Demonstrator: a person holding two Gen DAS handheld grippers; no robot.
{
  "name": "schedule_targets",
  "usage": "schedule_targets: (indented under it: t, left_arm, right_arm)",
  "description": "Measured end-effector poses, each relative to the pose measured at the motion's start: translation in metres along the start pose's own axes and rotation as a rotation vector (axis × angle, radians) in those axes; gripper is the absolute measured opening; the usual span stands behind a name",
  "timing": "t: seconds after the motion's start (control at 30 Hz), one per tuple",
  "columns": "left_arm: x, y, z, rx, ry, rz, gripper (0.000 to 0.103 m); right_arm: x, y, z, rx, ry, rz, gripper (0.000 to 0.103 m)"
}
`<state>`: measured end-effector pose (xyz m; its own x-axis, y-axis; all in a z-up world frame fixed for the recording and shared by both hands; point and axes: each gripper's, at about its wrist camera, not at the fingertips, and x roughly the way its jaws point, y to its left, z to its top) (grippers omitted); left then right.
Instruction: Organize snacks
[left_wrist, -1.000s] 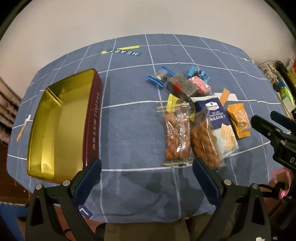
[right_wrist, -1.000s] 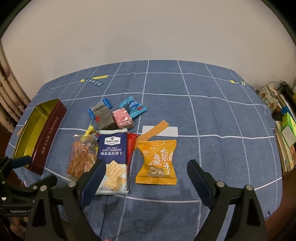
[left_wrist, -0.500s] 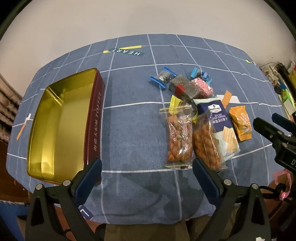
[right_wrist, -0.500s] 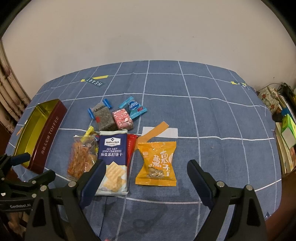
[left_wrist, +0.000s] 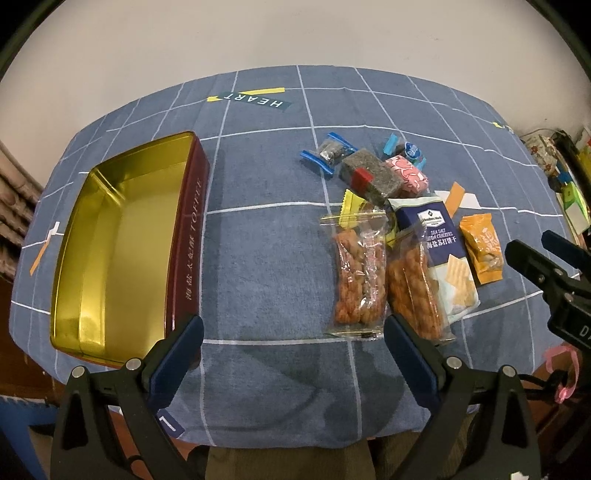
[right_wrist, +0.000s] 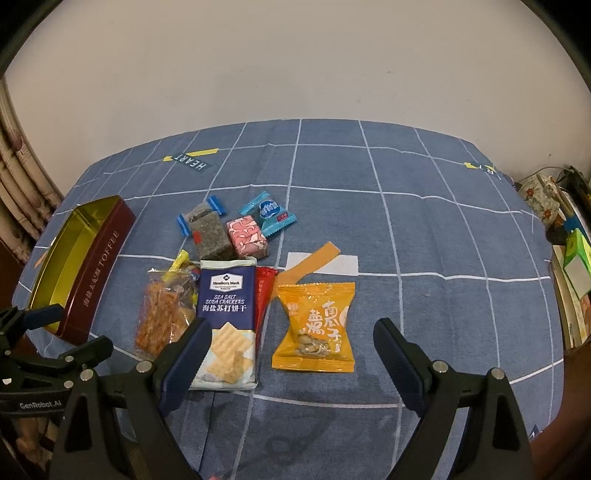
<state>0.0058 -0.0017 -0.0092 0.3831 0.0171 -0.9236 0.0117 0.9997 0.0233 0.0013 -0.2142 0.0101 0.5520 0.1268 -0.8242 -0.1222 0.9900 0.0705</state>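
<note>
Probably home: curtain (right_wrist: 22, 177) by plain wall, cloth-covered table (right_wrist: 424, 229), cluttered shelf (right_wrist: 570, 254) at side.

One open tin (left_wrist: 110, 251) sits beside the snacks: two clear bags of twists (left_wrist: 358, 280), one cracker pack (right_wrist: 227, 321) and one orange seed packet (right_wrist: 317, 326). Four small wrapped sweets (right_wrist: 245, 236) lie behind them.

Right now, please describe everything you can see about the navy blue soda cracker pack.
The soda cracker pack is a long, glossy pouch, navy on top with white print reading "SEA SALT SODA CRACKERS", and pale at the bottom with pictured crackers. It looks sealed and lies flat on the blue checked tablecloth. A clear bag of orange snacks overlaps its left edge, and a red packet lies partly under its right edge. Neither hand-held gripper touches it.
</note>
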Motion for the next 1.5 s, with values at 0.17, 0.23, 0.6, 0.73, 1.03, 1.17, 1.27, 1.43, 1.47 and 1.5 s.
schedule_targets:
  t: [0.17,0.23,0.6,0.73,1.03,1.17,1.27,1.43,1.47,1.5]
  left_arm:
    - [0.001,0.001,0.0,-0.003,0.003,0.002,0.096]
    - [0.001,0.001,0.001,-0.004,0.005,0.0,0.096]
    - [0.004,0.002,0.0,-0.012,0.008,-0.001,0.096]
    - [0.005,0.003,0.0,-0.015,0.011,0.0,0.096]
    - [0.007,0.006,0.001,-0.027,0.016,-0.001,0.096]
    - [0.01,0.007,0.002,-0.028,0.021,-0.003,0.096]
    - [0.012,0.008,0.002,-0.03,0.027,-0.006,0.093]
    - [0.013,0.008,0.003,-0.031,0.03,-0.016,0.091]
    - [0.014,0.007,0.003,-0.03,0.031,-0.017,0.091]
    - [0.015,0.007,0.004,-0.028,0.032,-0.017,0.091]
  right_arm:
    - [0.0,0.0,-0.001,0.002,0.0,0.003,0.091]
    - [0.001,0.0,-0.001,0.005,0.003,0.003,0.091]
    - [0.002,0.0,-0.001,0.003,0.007,0.005,0.091]
    - [0.002,-0.002,-0.001,0.005,0.011,0.005,0.091]
    - [0.007,-0.007,-0.003,0.008,0.028,0.0,0.091]
    - [0.015,-0.01,-0.005,0.0,0.046,-0.01,0.091]
    - [0.021,-0.013,-0.005,-0.001,0.06,-0.022,0.086]
    - [0.039,-0.019,-0.004,0.008,0.103,-0.024,0.074]
    - [0.041,-0.02,-0.004,0.01,0.105,-0.028,0.074]
    - [0.043,-0.022,-0.003,0.013,0.11,-0.023,0.073]
